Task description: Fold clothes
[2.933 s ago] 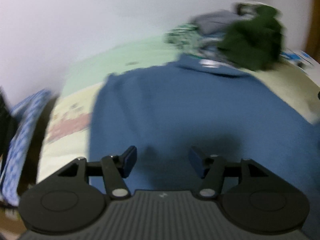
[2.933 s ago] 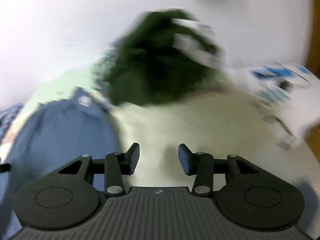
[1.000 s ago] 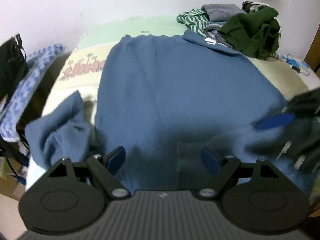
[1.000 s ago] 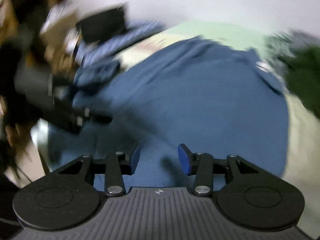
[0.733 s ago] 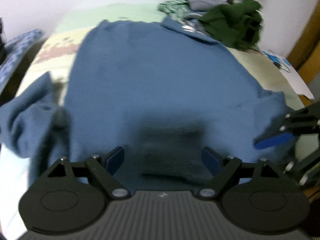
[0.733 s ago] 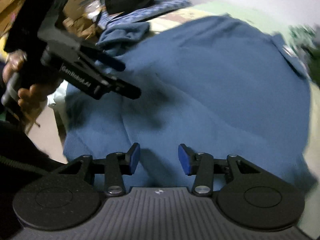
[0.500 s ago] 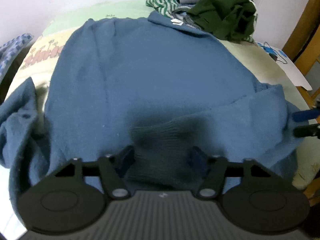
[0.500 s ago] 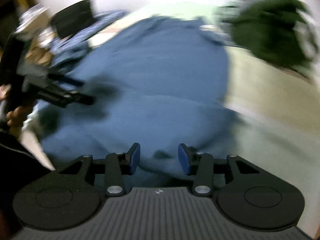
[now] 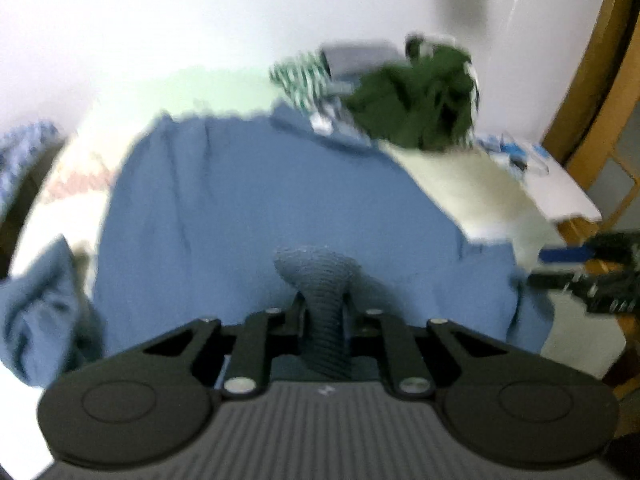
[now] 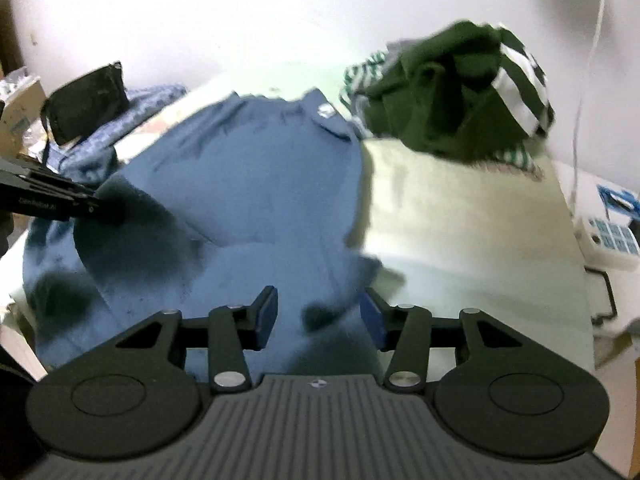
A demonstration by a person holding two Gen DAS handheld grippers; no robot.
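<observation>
A ribbed cuff (image 9: 316,276) of the blue knitted sweater (image 9: 260,208), spread collar-away on the pale bedsheet (image 10: 460,216), is pinched by the just-closed left gripper (image 9: 323,312); its right hem lies between the spread right gripper (image 10: 318,314) pads, ungripped.

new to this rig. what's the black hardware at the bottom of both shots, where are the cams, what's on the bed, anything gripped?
No robot arm here: a person holds a pair of handheld tongs in each hand, each with a fisheye camera looking along its fingers. The black hardware is the tongs themselves.

Left wrist view: the left tongs have just closed on the ribbed hem of the blue sweater spread on the bed.

Right wrist view: the right tongs stand open over the sweater's near edge, gripping nothing.

At the far end lies a pile of clothes, dark green and striped. A black bag sits beyond the bed's left side.
</observation>
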